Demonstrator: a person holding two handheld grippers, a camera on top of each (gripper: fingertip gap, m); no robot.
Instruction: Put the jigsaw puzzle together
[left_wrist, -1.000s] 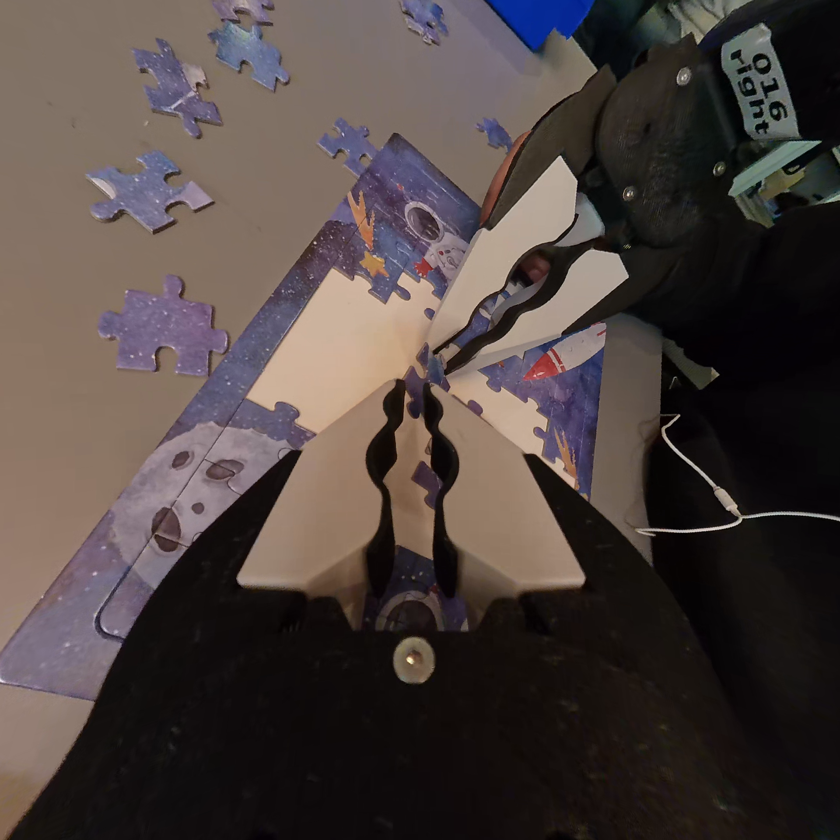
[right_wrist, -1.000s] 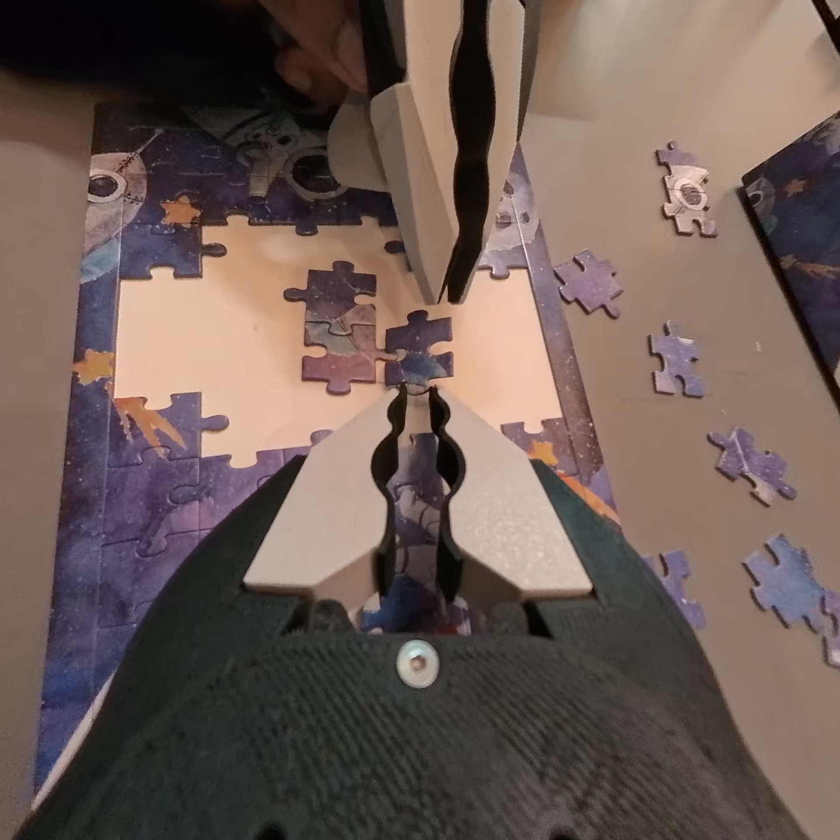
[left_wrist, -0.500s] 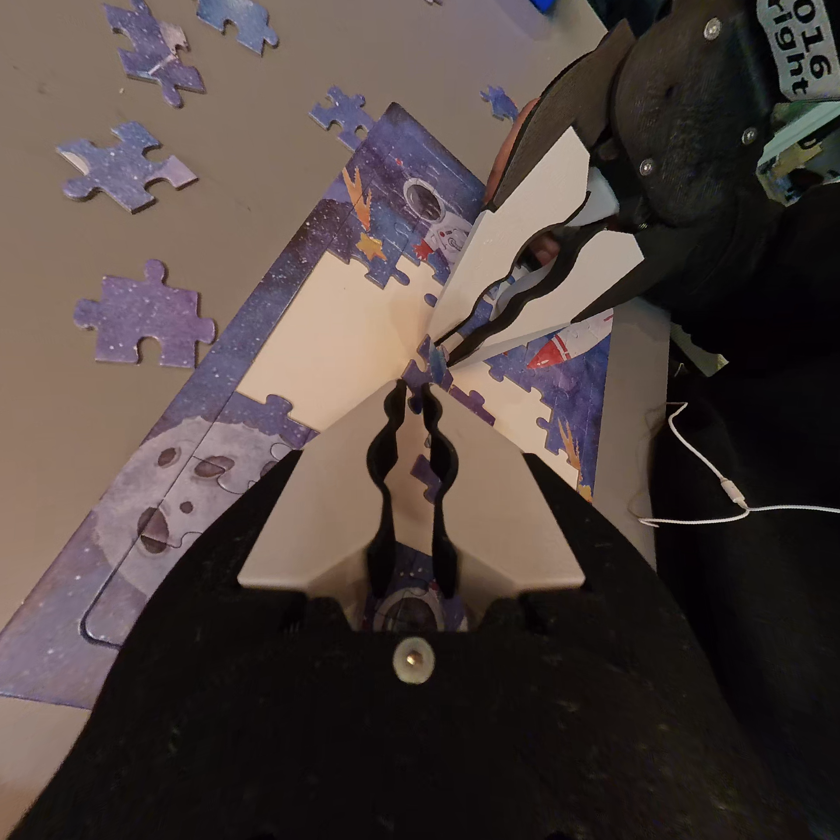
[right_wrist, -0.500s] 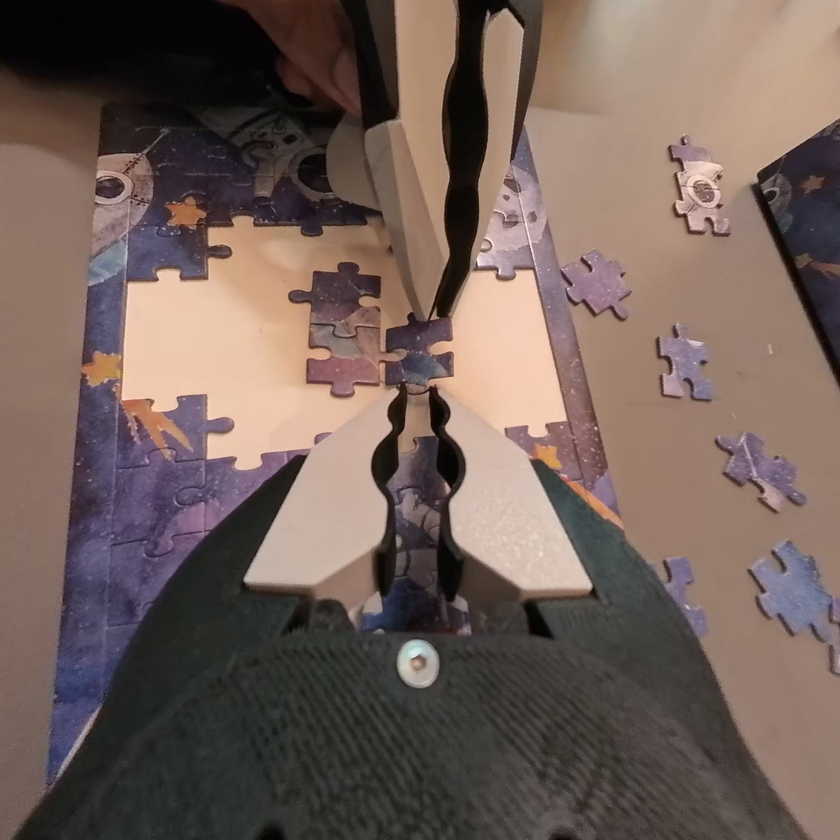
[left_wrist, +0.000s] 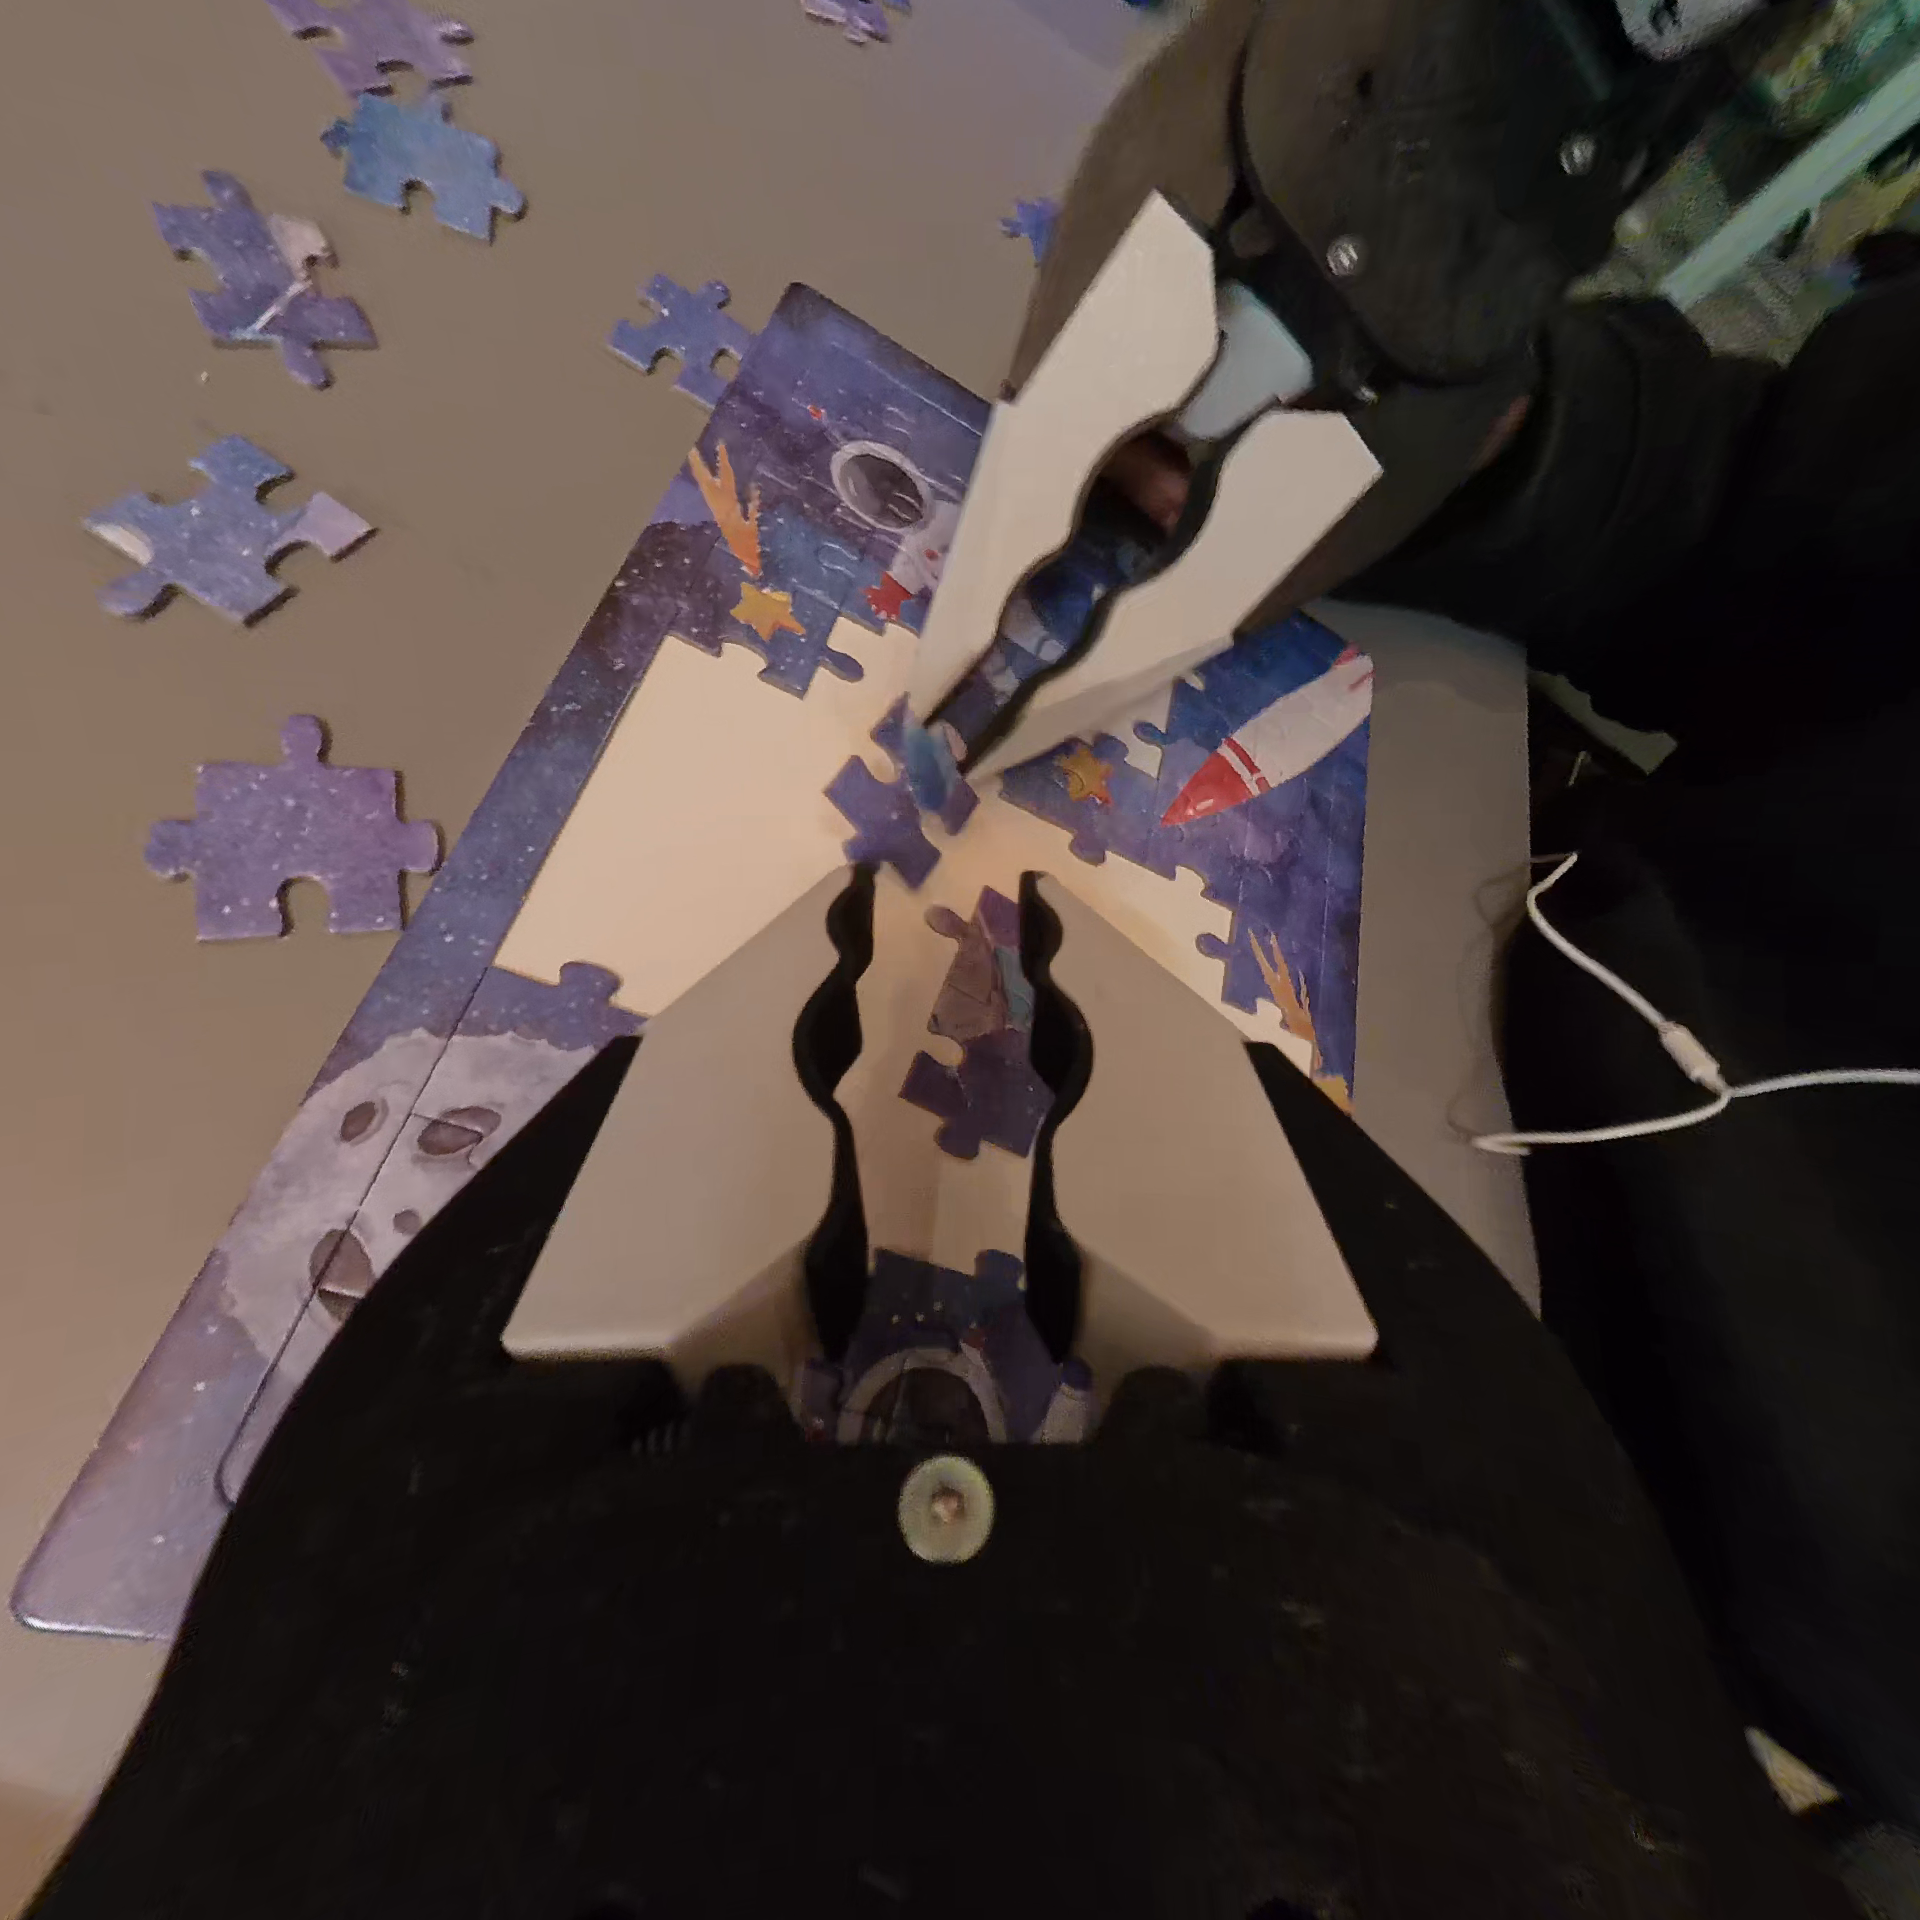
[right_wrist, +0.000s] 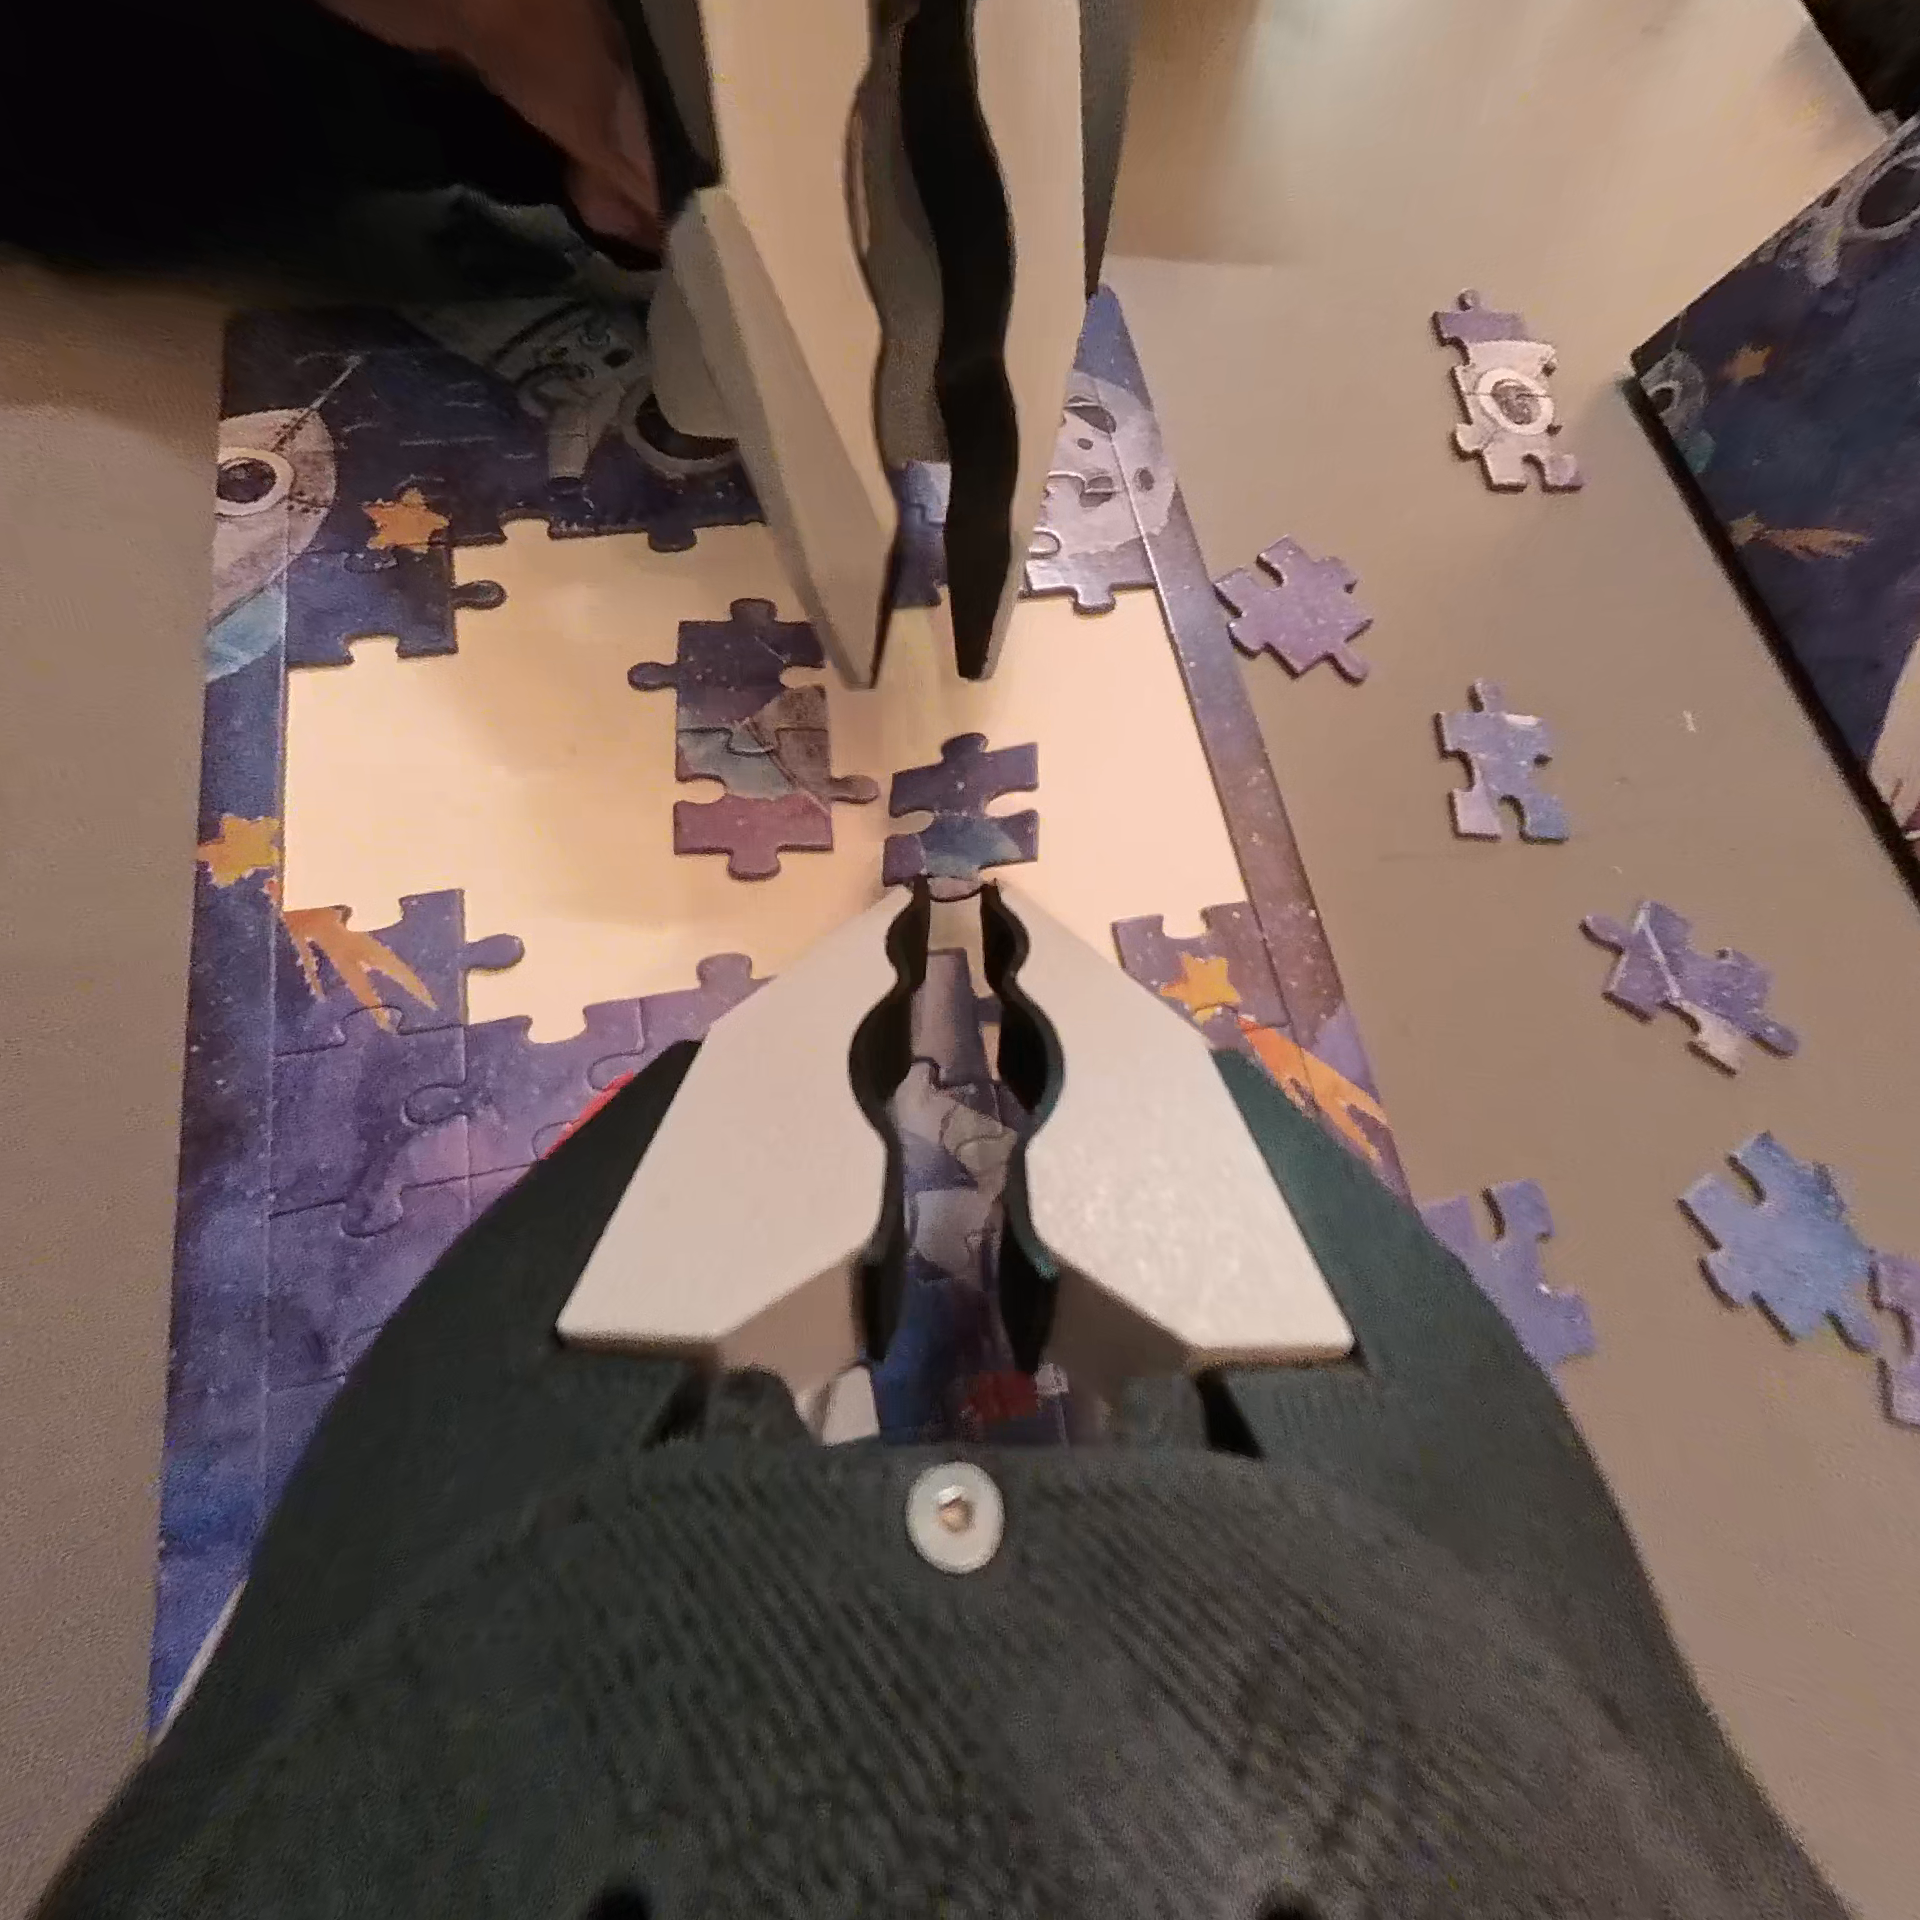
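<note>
At frame centre the right gripper (right_wrist: 951, 885) pinches the near edge of a blue-purple piece (right_wrist: 964, 808) over the puzzle tray's (right_wrist: 520, 748) bare cream middle, while the left gripper (left_wrist: 940, 883), jaws apart and empty, hovers just beside it.

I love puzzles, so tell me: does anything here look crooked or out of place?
Yes. The joined pair of pieces pinched by the right gripper sits loose on the bare middle of the puzzle tray. There is a gap between it and the bigger cluster, and one end seems tipped up.
</note>
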